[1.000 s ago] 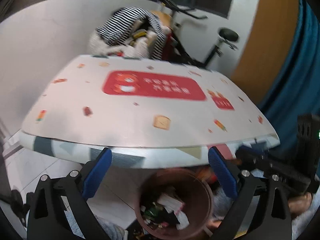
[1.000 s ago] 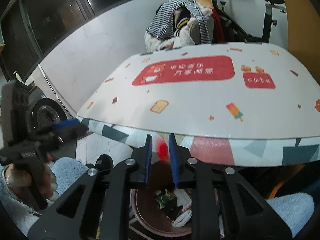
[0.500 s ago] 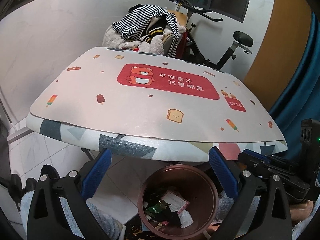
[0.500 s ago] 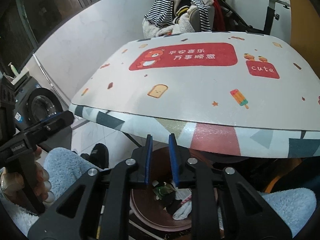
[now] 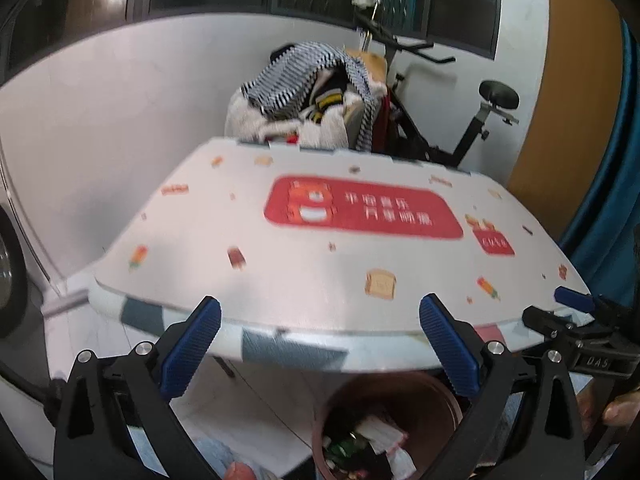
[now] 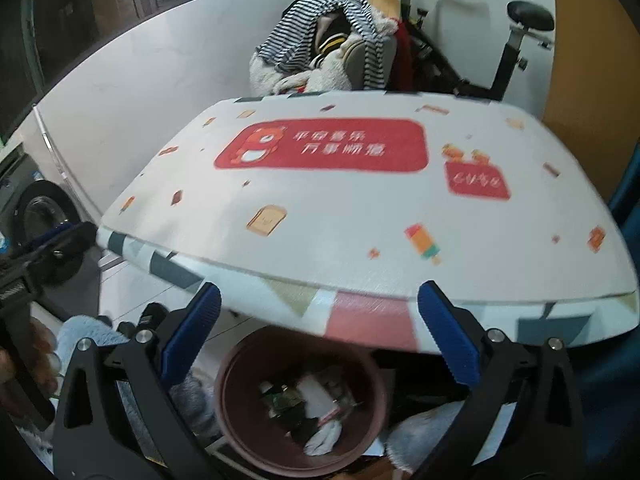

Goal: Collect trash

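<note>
A brown round bin (image 6: 240,396) stands on the floor under the table's near edge, with wrappers and paper trash (image 6: 316,404) inside it. My right gripper (image 6: 320,334) hangs above the bin; its jaws are opening and stand wide apart with nothing between them. In the left wrist view the same bin (image 5: 344,396) shows at the lower right, holding the trash (image 5: 372,444). My left gripper (image 5: 320,344) is open and holds nothing, just in front of the table edge. The table (image 5: 320,264) bears a white printed cover and no loose items.
A chair heaped with striped clothes (image 5: 304,92) and an exercise bike (image 5: 492,108) stand behind the table. A washing machine (image 6: 40,216) is at the left, a blue curtain (image 5: 616,200) at the right. A person's fluffy-clad knees (image 6: 80,344) flank the bin.
The right gripper held a small red piece between nearly shut jaws; the piece is gone and the jaws have swung wide open. Both views have lifted slightly above the bin.
</note>
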### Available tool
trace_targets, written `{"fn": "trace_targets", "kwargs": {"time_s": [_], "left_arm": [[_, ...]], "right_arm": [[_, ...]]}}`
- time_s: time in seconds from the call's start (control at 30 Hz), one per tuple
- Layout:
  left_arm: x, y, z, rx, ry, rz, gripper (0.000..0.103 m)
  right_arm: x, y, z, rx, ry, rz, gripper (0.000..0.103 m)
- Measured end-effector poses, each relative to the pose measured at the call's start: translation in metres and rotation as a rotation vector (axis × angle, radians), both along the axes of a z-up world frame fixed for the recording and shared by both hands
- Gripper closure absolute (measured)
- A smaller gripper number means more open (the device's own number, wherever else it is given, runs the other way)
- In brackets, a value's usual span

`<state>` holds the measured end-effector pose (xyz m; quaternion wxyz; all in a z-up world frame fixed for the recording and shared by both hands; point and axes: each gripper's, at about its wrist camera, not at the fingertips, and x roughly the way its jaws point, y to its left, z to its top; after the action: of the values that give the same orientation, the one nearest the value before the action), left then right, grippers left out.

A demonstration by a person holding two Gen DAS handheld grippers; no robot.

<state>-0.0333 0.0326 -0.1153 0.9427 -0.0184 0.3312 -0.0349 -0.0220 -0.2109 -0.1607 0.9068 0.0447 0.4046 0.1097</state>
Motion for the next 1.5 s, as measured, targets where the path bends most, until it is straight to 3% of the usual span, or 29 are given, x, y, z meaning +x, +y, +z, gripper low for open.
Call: {"fn": "trace_targets", "kwargs": {"time_s": [0.17,0.3,0.4,0.67,1.03,1.5], "left_arm": [[0.006,0.000,0.036,0.039,-0.080,0.003,0.006],[0.007,-0.008,0.063,0.137,-0.156,0.030,0.006],[0.003,-0.011,0.081,0.164,-0.216,0.041,0.006],[-0.005,-0.010,0.115,0.108,-0.278,0.006,0.006],[-0.002,-0.008,0.125,0.057,-0.271,-0.013,0.006],[-0.001,-0.005,0.126,0.051,-0.261,-0.006,0.006]], "right_arm": [[0.011,-0.012,0.036,-0.016,-0.062,-0.028,0.006],[0.015,-0.016,0.064,-0.046,-0.116,-0.035,0.006],[0.017,-0.019,0.085,-0.058,-0.159,-0.042,0.006],[0.014,-0.026,0.131,-0.060,-0.247,-0.053,0.006],[0.013,-0.026,0.159,-0.057,-0.287,-0.051,0.006],[0.010,-0.023,0.163,-0.061,-0.289,-0.054,0.006]]}}
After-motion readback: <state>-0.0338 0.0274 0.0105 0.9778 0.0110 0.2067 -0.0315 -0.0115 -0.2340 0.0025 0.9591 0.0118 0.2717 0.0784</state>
